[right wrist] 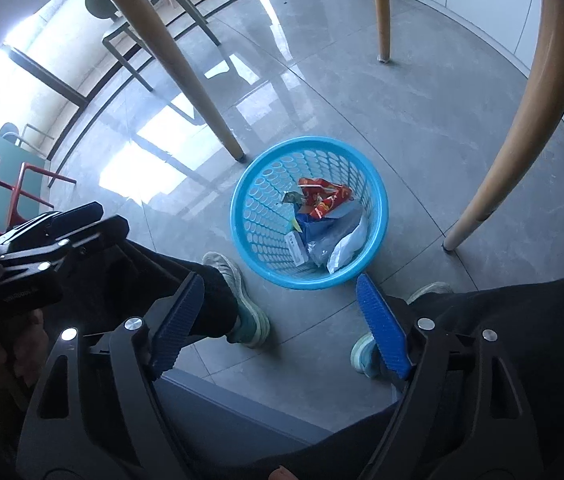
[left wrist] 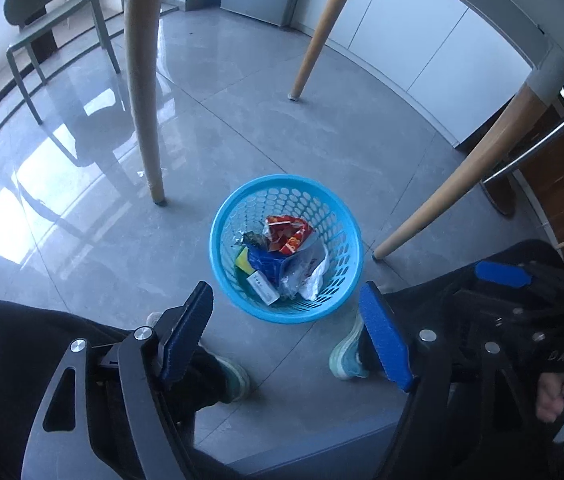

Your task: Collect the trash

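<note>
A round blue plastic basket (left wrist: 286, 312) stands on the grey tile floor between the table legs. It holds trash: a red snack wrapper (left wrist: 287, 232), a blue packet, a clear plastic bag (left wrist: 307, 272) and a small white box (left wrist: 262, 289). My left gripper (left wrist: 287, 300) hangs above the basket's near rim, jaws wide apart, nothing between the blue pads. In the right wrist view the same basket (right wrist: 260, 264) lies ahead with the wrapper (right wrist: 323, 198) inside. My right gripper (right wrist: 280, 288) is open and empty above its near rim.
Wooden table legs (left wrist: 142, 80) (left wrist: 453, 188) (right wrist: 521, 100) stand around the basket. The person's shoes (left wrist: 347, 350) (right wrist: 242, 292) and dark trouser legs are just below the grippers. A green chair (left wrist: 50, 12) stands at the far left; white cabinets (left wrist: 421, 48) line the far right.
</note>
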